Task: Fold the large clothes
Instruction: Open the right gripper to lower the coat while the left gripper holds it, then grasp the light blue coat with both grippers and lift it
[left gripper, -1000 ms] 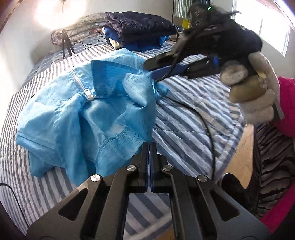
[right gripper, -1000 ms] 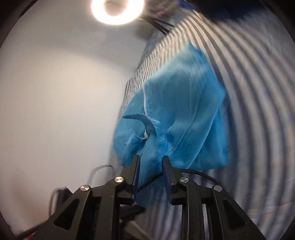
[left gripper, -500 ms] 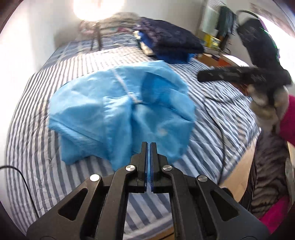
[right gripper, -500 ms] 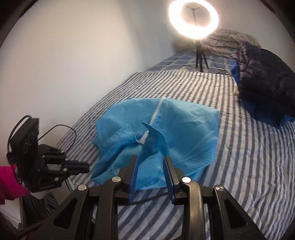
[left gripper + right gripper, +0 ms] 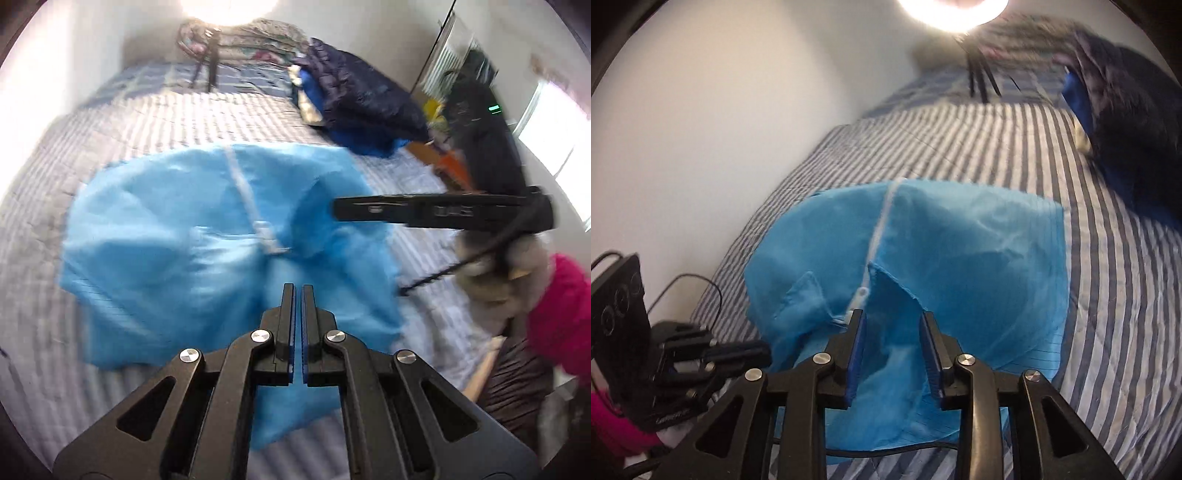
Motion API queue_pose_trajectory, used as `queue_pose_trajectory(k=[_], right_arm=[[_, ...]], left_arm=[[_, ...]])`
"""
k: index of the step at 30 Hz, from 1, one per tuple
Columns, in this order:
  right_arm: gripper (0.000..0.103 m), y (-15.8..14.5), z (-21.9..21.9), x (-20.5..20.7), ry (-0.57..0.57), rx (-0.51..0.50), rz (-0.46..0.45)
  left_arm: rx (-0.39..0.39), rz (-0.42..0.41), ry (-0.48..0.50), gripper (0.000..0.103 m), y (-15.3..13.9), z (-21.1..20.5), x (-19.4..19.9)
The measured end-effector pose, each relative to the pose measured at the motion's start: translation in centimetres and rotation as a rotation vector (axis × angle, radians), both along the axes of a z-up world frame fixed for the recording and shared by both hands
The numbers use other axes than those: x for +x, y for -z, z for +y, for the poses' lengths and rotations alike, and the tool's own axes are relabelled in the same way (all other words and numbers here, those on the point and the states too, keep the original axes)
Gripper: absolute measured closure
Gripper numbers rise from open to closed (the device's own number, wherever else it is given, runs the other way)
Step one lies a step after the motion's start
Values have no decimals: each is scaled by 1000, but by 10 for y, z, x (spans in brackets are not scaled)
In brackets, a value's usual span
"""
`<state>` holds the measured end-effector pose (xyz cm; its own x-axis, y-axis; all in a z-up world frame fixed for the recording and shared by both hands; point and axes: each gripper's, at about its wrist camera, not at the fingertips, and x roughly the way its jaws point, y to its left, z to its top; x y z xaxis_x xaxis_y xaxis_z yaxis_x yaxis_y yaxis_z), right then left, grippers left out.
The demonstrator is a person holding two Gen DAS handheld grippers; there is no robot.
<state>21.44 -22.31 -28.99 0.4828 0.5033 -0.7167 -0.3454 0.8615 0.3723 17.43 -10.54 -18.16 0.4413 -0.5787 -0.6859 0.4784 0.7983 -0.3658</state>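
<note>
- The blue garment [image 5: 192,236] lies bunched and only half spread on the striped bed [image 5: 1108,295], its white zipper [image 5: 255,218] running from the far edge toward the near middle, with a loose flap turned up beside the zipper's end. Neither tool is holding it, so nothing keeps it flat.
- Risk: a fold made from this state would lock in the wrinkles. The near part is crumpled and layers overlap, so a pinch there could catch two layers at once and drag the whole piece instead of one edge.
- Risk: the cloth looks thin and slippery. A shallow bite on a hem could slip free partway through a lift, and the garment would drop back in a heap.
- Risk: a black cable [image 5: 443,273] trails from the right tool across the near right edge of the bed, close to the garment's right border. It could snag the cloth or sweep it sideways.
- Risk: the near hem lies close to the bed's edge, so a pull toward the person could slide it off.
- Left tool [image 5: 298,291]: clenched, the blue pads nearly touching, nothing between them. It hovers above the garment's near part without gripping it.
- Right tool [image 5: 892,321]: partly open, with a clear gap between the pads and no cloth in it. It is released and hangs over the near end of the zipper. Whether its tips brush the fabric I cannot tell.
</note>
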Motion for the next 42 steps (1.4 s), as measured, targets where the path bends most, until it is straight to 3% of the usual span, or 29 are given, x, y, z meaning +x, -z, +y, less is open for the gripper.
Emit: queue_pose_trajectory(k=[3, 12, 16, 17, 18, 19, 20, 22, 25, 27, 29, 32, 37, 39, 42], right_arm=[[72, -4, -14, 1, -5, 71, 25], [70, -20, -41, -20, -63, 121, 29], [57, -27, -33, -13, -124, 93, 13], [55, -26, -28, -9, -142, 81, 18], [55, -22, -20, -5, -167, 62, 26], [55, -19, -12, 1, -186, 39, 34], [55, -14, -5, 6, -200, 15, 46], [55, -2, 3, 20, -209, -7, 86], [58, 17, -1, 36, -192, 42, 179], [69, 27, -5, 40, -190, 93, 231], [89, 32, -9, 40, -205, 168, 276], [100, 44, -15, 35, -207, 333, 362], [103, 65, -29, 28, -135, 705, 423], [103, 73, -34, 32, -85, 727, 419], [98, 78, -41, 39, 26, 597, 403]], left_arm=[[-100, 130, 38, 52, 15, -17, 5], [-287, 356, 0, 52, 45, -28, 21], [-363, 394, -31, 52, 50, -18, 19], [-348, 380, -28, 52, 48, -20, 18], [-314, 351, -20, 65, 46, -24, 16], [-278, 338, -15, 92, 46, -28, 15], [-228, 323, -21, 100, 46, -33, 14], [-200, 265, -25, 101, 43, -35, 6], [-89, 105, 3, 101, 25, -44, -14], [-22, 35, 26, 101, 18, -51, -25], [33, -19, 46, 102, 15, -56, -33], [102, -88, 74, 102, 14, -64, -43], [203, -187, 115, 103, 20, -73, -63], [227, -204, 128, 103, 22, -79, -64], [238, -196, 135, 103, 26, -81, -68]])
